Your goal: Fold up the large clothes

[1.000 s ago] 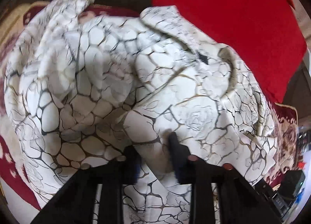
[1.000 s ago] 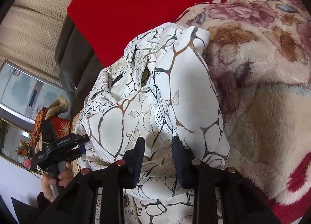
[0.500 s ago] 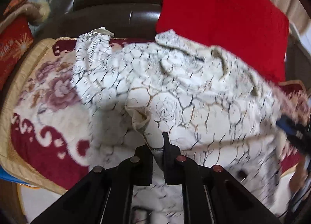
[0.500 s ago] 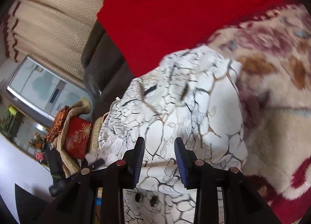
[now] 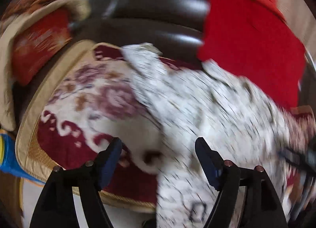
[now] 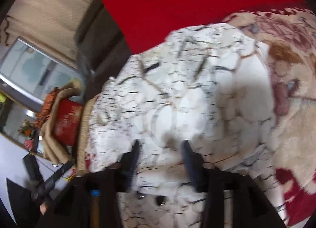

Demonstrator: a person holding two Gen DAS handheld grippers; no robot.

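A large white garment with a dark crackle print [image 5: 197, 109] lies rumpled on a floral blanket [image 5: 94, 99] that covers a sofa seat. It also shows in the right wrist view [image 6: 187, 99]. My left gripper [image 5: 158, 149] is open and empty, pulled back above the garment's left edge. My right gripper [image 6: 160, 149] is open over the garment's near part, with cloth lying between and under its fingers. Both views are blurred by motion.
A red cloth [image 5: 246, 40] drapes over the dark sofa back [image 5: 158, 16] behind the garment. A red cushion [image 5: 39, 40] sits at the left end of the sofa. The floral blanket [image 6: 292, 109] spreads to the right of the garment.
My left gripper was shut on a fold of the garment half a second ago; now it is wide open and drawn back. My right gripper has opened wider and backed off slightly.
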